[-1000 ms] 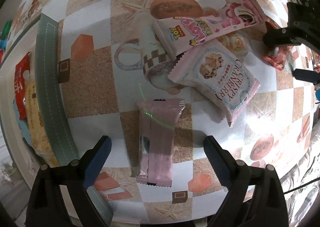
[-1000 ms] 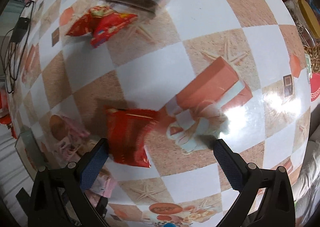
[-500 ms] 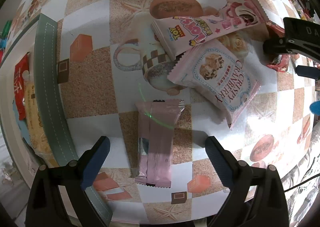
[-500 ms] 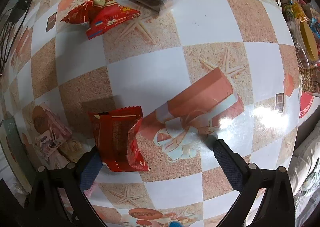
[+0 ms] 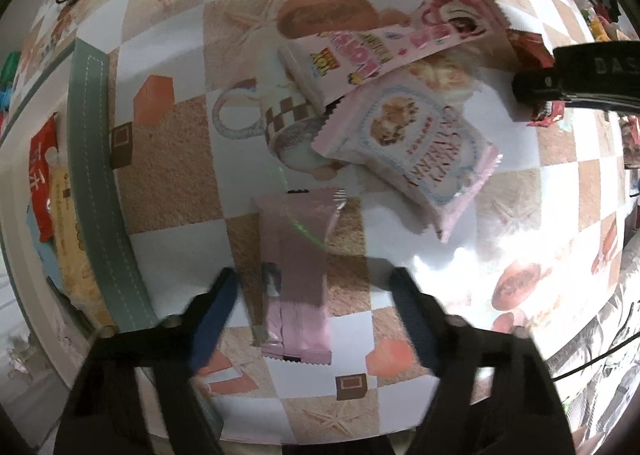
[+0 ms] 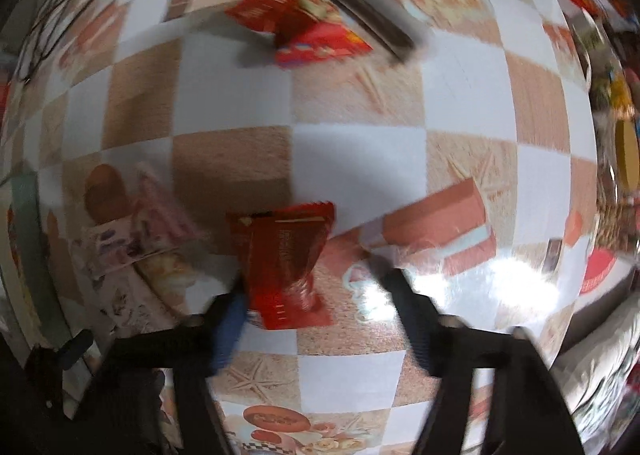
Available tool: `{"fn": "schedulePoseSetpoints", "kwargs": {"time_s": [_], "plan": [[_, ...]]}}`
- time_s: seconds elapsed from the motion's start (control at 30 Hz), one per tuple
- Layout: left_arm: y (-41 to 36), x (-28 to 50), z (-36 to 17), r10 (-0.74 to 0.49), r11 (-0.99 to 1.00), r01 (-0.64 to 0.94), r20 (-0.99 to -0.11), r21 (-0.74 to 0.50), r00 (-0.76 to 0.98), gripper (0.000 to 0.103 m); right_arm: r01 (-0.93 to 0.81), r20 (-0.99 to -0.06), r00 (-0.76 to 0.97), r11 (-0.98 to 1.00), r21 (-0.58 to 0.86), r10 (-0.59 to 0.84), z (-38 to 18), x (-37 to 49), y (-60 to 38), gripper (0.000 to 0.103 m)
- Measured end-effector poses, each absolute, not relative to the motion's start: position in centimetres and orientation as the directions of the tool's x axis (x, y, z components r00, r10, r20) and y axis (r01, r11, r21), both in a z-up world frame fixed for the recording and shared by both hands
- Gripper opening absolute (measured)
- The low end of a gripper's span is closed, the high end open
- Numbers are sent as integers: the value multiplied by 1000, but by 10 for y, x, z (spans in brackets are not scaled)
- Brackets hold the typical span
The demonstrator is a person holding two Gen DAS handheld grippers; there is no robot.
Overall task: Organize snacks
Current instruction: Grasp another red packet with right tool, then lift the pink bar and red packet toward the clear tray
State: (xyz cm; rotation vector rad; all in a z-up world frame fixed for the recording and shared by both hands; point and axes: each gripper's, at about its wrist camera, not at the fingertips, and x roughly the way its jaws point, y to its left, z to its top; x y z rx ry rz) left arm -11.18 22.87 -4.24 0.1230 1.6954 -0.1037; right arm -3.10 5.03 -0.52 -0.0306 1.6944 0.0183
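In the left wrist view a plain pink wrapper point(image 5: 298, 275) lies lengthwise on the table between the open fingers of my left gripper point(image 5: 314, 285); the fingers stand apart from its sides. Beyond it lie a pink cranberry cookie pack point(image 5: 416, 153) and a long pink pack point(image 5: 384, 47). In the right wrist view a red snack packet point(image 6: 286, 259) lies between the open fingers of my right gripper point(image 6: 312, 285), against the left finger point(image 6: 230, 319). The right gripper also shows at the right edge of the left wrist view point(image 5: 580, 75).
A grey-green tray rim point(image 5: 100, 191) with snacks behind it runs down the left side. More red packets point(image 6: 308, 27) and a dark bar point(image 6: 372, 15) lie further away. The pink packs point(image 6: 140, 231) sit left of the right gripper. Clutter lines the far right edge.
Both grippers' fingers have narrowed around their packets. The right gripper shifted left, so the red packet now sits centred between its fingers. The left gripper moved slightly forward over the pink wrapper.
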Motion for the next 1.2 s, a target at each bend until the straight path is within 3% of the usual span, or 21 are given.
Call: {"fn": "schedulePoseSetpoints", "kwargs": {"time_s": [0.03,0.07,0.1,0.13,0.33,0.8,1.2], "plan": [[227,-112,-41,20,989,146,-992,2,-122,56,-36,-993,-119,999,-1,-5,-2,-32,52,33],[226,-113,-38,21,988,155,-993,3,-115,48,-31,-993,-116,999,12,8,0,-34,51,30],[225,-114,-36,19,986,165,-994,0,-111,30,-19,-993,-118,999,29,26,1,-36,49,28],[225,-115,-35,4,986,163,-994,-14,-114,26,0,-991,-125,999,51,51,2,-39,47,28],[239,-124,-24,-57,991,112,-993,-69,-106,26,-15,-989,-119,996,88,86,13,-74,36,28],[237,-145,0,-87,981,168,-992,-101,-93,26,31,-972,-174,988,153,156,18,-167,31,28],[242,-143,35,-106,975,189,-993,-114,-53,26,26,-973,-159,986,167,169,37,-162,59,28]]}}
